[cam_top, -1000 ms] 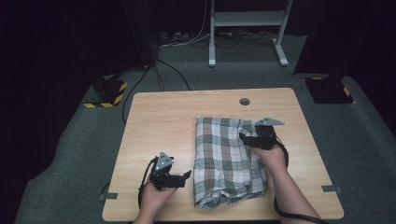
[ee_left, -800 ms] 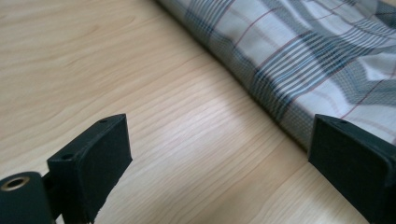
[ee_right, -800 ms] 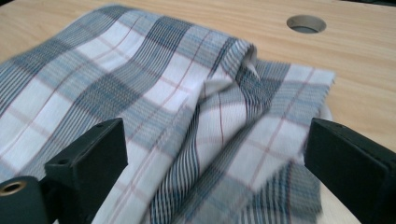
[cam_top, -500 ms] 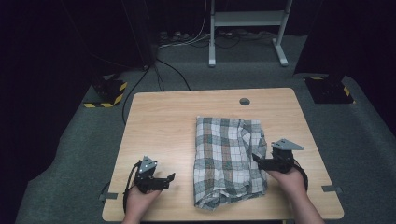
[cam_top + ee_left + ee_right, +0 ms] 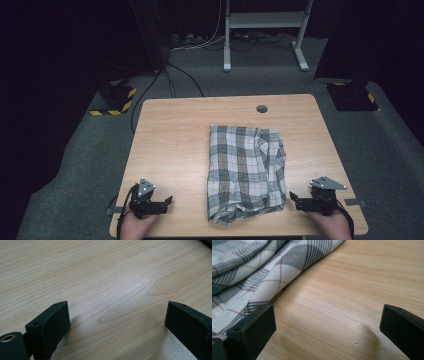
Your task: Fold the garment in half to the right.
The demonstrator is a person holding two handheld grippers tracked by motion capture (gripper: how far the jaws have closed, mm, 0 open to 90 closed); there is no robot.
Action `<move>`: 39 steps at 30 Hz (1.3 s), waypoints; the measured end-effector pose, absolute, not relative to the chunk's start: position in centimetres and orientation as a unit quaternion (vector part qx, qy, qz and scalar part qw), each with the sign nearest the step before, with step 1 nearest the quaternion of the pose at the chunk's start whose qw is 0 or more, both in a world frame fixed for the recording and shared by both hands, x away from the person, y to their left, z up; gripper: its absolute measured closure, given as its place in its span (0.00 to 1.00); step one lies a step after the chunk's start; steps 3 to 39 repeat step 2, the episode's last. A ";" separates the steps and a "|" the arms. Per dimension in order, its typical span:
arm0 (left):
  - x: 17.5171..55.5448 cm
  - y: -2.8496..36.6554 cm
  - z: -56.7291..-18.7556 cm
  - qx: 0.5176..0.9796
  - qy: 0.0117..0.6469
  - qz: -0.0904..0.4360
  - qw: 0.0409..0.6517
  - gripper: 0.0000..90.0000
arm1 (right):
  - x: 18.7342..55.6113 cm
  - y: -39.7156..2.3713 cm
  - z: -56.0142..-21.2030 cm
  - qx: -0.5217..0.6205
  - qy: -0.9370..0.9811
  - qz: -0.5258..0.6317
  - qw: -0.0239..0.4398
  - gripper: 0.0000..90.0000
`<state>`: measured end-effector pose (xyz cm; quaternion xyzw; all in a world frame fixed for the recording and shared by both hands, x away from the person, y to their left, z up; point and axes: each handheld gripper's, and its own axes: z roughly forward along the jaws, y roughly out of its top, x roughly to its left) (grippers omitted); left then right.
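Right gripper [image 5: 301,201] off the plaid cloth [image 5: 246,172] and back near the front edge, fingers just opened wide, nothing between, cloth just beside its left finger [image 5: 253,330]. Left gripper [image 5: 161,202] likewise withdrawn, fingers apart over bare tabletop [image 5: 170,145]. Folded cloth released mid-tabletop; fold likely finished.

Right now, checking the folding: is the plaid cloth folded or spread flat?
Folded: the plaid cloth lies as a narrow layered rectangle, with rumpled edges.

Woven cloth, wood-grain top, matt black jaws.
Checked cloth [image 5: 246,172]: soft, creased weave. Table [image 5: 175,145]: smooth pale wood grain, faint sheen.
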<state>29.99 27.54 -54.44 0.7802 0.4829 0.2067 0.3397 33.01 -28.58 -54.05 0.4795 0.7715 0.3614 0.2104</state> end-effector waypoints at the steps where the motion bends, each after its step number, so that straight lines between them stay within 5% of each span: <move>1: 29.9 27.5 -54.5 0.782 0.482 0.208 0.337 0.07 | 32.9 -28.7 -54.0 0.478 0.768 0.368 0.215 0.00; 39: 29.9 27.4 -54.5 0.784 0.481 0.208 0.333 0.07 | 32.8 -28.7 -53.9 0.474 0.764 0.377 0.220 0.00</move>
